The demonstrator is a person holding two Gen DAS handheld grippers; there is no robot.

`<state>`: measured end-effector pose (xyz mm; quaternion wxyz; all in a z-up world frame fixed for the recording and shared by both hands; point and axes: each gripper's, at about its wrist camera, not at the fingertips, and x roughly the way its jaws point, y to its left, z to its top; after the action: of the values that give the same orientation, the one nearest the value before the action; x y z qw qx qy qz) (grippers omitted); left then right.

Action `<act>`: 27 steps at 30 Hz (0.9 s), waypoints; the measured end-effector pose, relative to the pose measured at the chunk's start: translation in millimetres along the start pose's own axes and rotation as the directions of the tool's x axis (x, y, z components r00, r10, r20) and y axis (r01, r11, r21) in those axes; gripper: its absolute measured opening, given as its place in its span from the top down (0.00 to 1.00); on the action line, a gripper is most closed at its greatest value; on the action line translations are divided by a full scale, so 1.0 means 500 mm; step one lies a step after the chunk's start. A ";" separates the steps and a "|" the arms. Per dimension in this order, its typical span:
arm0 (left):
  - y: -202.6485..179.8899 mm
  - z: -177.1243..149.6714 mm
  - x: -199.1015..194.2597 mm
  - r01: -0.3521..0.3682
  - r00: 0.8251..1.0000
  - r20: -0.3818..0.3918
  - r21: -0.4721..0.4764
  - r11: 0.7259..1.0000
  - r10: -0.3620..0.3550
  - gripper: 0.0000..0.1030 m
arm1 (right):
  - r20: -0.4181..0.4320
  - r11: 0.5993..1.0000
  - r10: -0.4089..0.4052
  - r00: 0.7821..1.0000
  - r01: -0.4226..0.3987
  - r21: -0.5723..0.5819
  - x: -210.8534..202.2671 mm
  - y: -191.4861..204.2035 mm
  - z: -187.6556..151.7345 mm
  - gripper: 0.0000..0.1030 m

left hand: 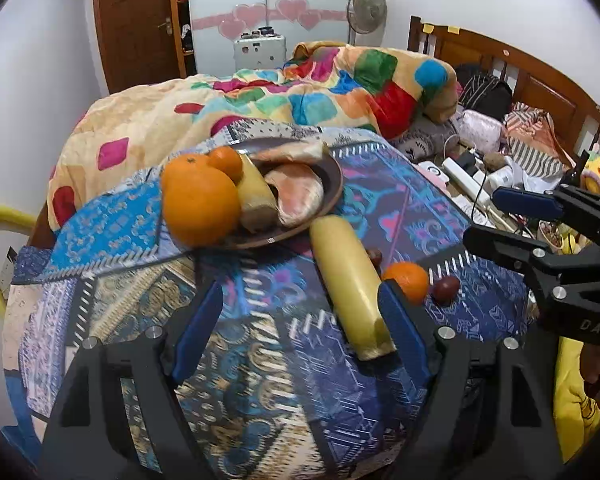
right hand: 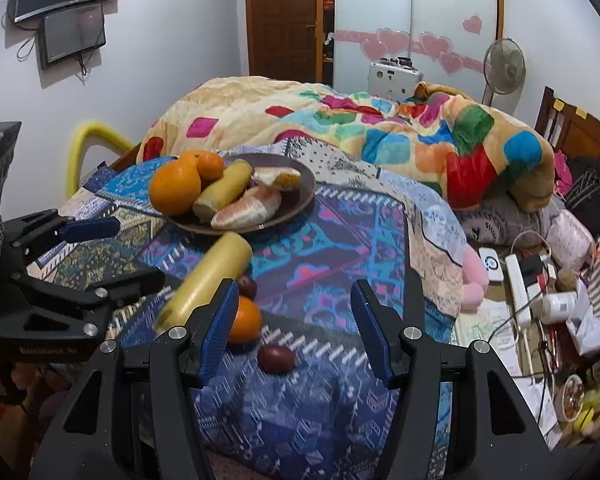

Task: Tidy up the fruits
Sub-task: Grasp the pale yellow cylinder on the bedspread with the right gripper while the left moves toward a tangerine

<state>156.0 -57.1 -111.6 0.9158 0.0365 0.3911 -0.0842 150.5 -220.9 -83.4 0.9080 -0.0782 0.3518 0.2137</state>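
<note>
- The left gripper (left hand: 300,336) hangs over the patterned blue bedspread (left hand: 260,360) with blue-padded jaws spread apart, holding nothing; the right gripper (right hand: 294,328) is likewise spread wide and empty.
- A multicoloured patchwork quilt (left hand: 340,88) is heaped behind, and a white power strip (right hand: 518,288) lies in the clutter to the right.
- The brown round plate (left hand: 332,184) holds a large orange (left hand: 200,204), a smaller orange (left hand: 226,162), a yellow piece and pinkish segments.
- A long yellow fruit (left hand: 350,284) lies just below the plate, beside the left gripper's right finger; a small loose orange (left hand: 406,280) and a dark red round fruit (left hand: 446,290) sit near it.

Orange oranges (left hand: 199,204), yellow banana (left hand: 350,292), brown plate (left hand: 332,184) (on blue-purple patterned cloth (left hand: 260,360)).
</note>
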 end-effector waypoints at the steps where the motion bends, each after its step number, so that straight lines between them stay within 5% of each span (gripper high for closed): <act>1: -0.002 -0.008 0.003 0.000 1.000 -0.002 -0.006 1.000 0.000 0.22 | -0.002 1.000 0.000 1.000 0.000 0.000 -0.002 0.000 -0.004 0.47; 12: 0.079 -0.057 -0.012 -0.056 0.998 0.013 -0.079 0.995 0.057 0.23 | -0.050 0.996 0.078 0.996 -0.080 -0.029 0.046 0.069 0.003 0.47; 17: 0.114 -0.077 -0.016 -0.057 0.998 0.015 -0.096 0.994 0.059 0.31 | -0.125 0.992 0.121 0.985 -0.125 -0.025 0.102 0.100 0.015 0.63; 27: 0.148 -0.092 -0.019 -0.017 0.999 0.041 -0.128 0.992 0.023 0.32 | -0.201 0.996 0.063 0.978 -0.075 -0.052 0.136 0.134 0.026 0.60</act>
<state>130.3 23.2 -136.4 0.9250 -0.0199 0.3759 -0.0507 173.9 -134.0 -119.0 0.8576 -0.1140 0.4367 0.2468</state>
